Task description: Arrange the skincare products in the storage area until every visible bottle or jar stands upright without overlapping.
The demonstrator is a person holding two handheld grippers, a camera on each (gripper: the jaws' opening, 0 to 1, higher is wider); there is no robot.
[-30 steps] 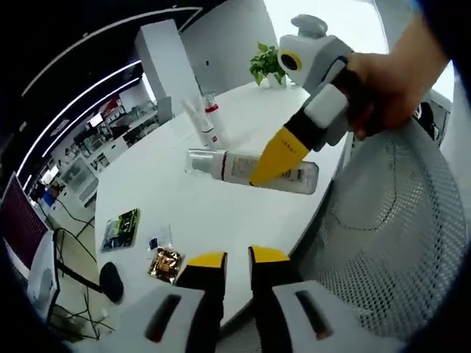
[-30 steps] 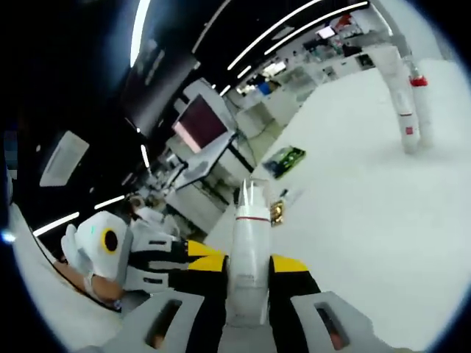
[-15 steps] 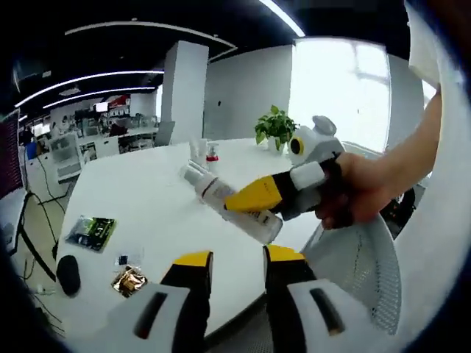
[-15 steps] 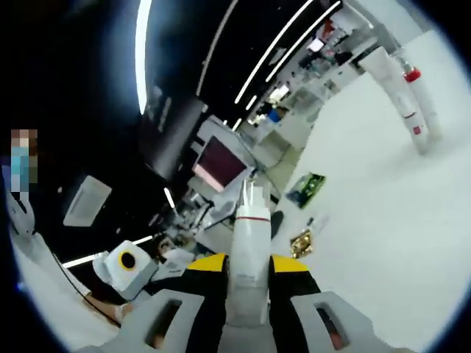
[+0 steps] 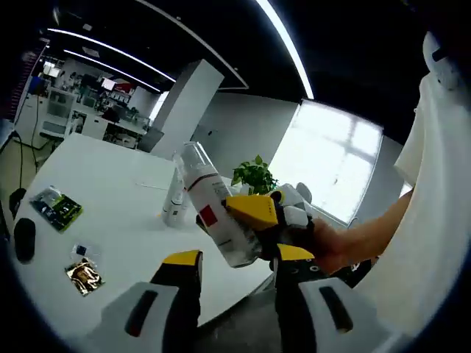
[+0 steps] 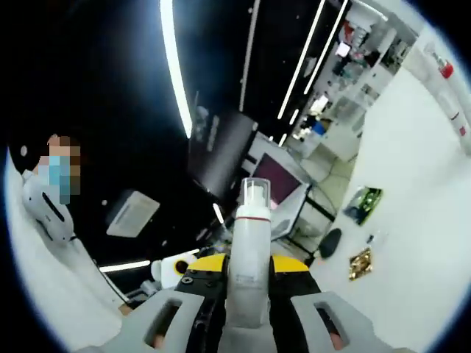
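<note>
My right gripper [image 6: 249,266] is shut on a white pump bottle [image 6: 249,243] with a clear cap, held in the air off the white table [image 6: 423,220]. In the left gripper view that bottle [image 5: 212,209] leans steeply, cap up and to the left, and the right gripper's yellow jaw [image 5: 254,209] crosses its lower half. My left gripper [image 5: 237,259] stands open just below the bottle's base, apart from it. Two slim white bottles [image 5: 175,202] stand upright together on the table [image 5: 110,191]; they also stand at the upper right of the right gripper view [image 6: 444,77], one with a red cap.
A green packet [image 5: 59,207], a gold packet [image 5: 83,273] and a black mouse [image 5: 23,239] lie near the table's left edge. A potted plant [image 5: 254,175] stands at the far side. A monitor [image 6: 276,180] stands beyond the table. A person's hand [image 5: 335,246] holds the right gripper.
The right gripper has tipped the pump bottle from nearly lying flat to steeply up and brought it closer to my left gripper. Both views have swung with the hands.
</note>
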